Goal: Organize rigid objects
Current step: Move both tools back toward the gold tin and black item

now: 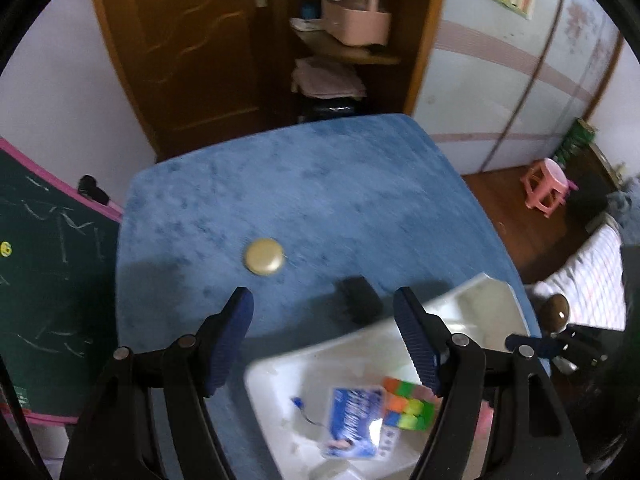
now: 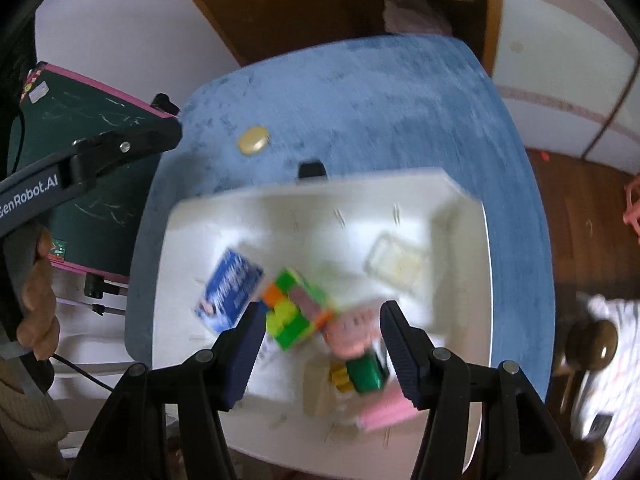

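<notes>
My left gripper [image 1: 323, 302] hangs open above the blue table [image 1: 304, 184] with nothing between its fingers. A round gold disc [image 1: 264, 257] and a small black object [image 1: 358, 300] lie on the cloth just beyond it. To the right sits a white tray [image 1: 480, 308] holding a colour cube [image 1: 406, 402] and a blue packet [image 1: 354, 420]. My right gripper [image 2: 322, 312] is open over the tray [image 2: 320, 208], above the cube [image 2: 296, 308], the blue packet [image 2: 232, 292], a pink item [image 2: 352, 328] and a green box [image 2: 366, 372]. Both views are motion-blurred.
The tray also holds a clear plastic box [image 2: 396, 264] and a pink bar [image 2: 384, 412]. A chalkboard [image 1: 48, 264] stands left of the table. A wooden door [image 1: 180, 40] and shelves are behind it. The left gripper's arm [image 2: 120, 146] and a hand [image 2: 36, 300] show at the left.
</notes>
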A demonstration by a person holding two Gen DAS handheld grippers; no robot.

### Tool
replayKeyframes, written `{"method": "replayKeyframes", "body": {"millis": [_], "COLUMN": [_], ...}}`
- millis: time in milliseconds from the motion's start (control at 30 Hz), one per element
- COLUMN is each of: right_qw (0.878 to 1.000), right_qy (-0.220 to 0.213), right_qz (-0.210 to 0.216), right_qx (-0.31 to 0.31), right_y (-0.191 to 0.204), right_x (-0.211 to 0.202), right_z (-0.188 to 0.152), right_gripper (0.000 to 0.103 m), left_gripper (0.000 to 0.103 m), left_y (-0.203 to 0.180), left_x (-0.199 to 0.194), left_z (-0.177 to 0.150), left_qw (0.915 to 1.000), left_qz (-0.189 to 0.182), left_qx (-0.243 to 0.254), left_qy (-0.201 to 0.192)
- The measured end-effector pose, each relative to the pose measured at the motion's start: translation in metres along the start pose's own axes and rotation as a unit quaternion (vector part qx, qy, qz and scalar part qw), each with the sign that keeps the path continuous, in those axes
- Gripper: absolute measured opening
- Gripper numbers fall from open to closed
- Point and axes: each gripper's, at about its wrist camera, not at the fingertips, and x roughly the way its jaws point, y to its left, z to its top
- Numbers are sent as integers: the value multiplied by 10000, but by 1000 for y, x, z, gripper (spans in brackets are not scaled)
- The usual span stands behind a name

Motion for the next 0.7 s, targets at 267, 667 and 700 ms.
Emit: {"method": "replayKeyframes", "body": {"millis": [267,667,700], "right_qw": [9996,9878,9860], "right_qy": [153,1413,1500], "right_qz": [24,107,102], "right_qx": [-244,641,720], "right_y": [19,3,1], "right_x": [24,145,153], "right_z": [87,154,155], "right_gripper": [60,60,60], "left_gripper": [76,76,76], "left_y": [39,86,89], "left_x": [42,144,153], "left_z": [29,50,52], "left_qw": [9987,9859,9831], "left_qz": [261,144,94], "left_qx": [-387,-1110,-1229], "left_qy": [215,1244,1352]}}
